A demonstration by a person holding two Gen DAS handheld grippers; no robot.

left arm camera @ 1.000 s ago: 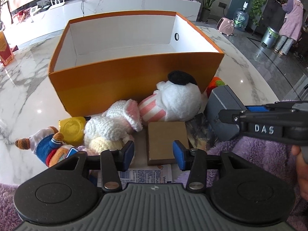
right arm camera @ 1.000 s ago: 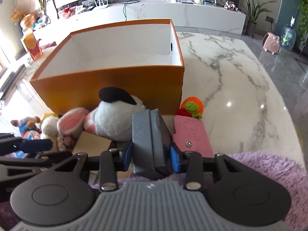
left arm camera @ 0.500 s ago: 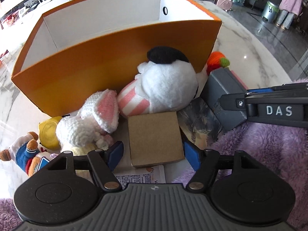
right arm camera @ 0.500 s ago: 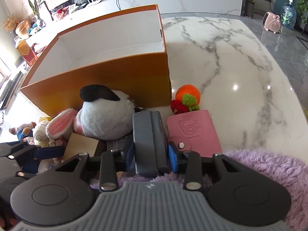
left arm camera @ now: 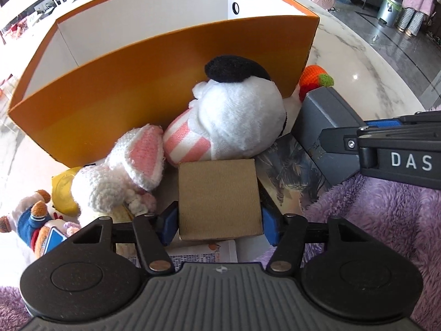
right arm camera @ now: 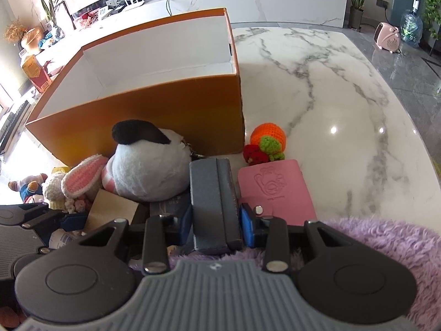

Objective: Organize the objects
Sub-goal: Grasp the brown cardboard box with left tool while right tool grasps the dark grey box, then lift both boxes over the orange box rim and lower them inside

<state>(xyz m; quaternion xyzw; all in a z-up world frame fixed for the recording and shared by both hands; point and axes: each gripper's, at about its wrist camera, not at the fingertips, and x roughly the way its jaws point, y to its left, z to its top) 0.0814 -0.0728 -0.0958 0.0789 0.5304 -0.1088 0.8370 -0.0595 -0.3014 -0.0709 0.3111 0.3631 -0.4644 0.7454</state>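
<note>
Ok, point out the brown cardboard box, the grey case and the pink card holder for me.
brown cardboard box (left arm camera: pixel 219 198), left wrist view, middle of its top face.
grey case (right arm camera: pixel 213 204), right wrist view, its upper face.
pink card holder (right arm camera: pixel 273 190), right wrist view, the embossed cover.

Left gripper (left arm camera: pixel 219 227) lowered, jaws closing around cardboard box (left arm camera: pixel 219 198)

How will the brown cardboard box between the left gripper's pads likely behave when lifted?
The cardboard box looks stiff: flat faces and square edges, so it probably won't sag. Being small plain cardboard, it is likely light. The left gripper grips it near one end, so the far end may dip.
</note>
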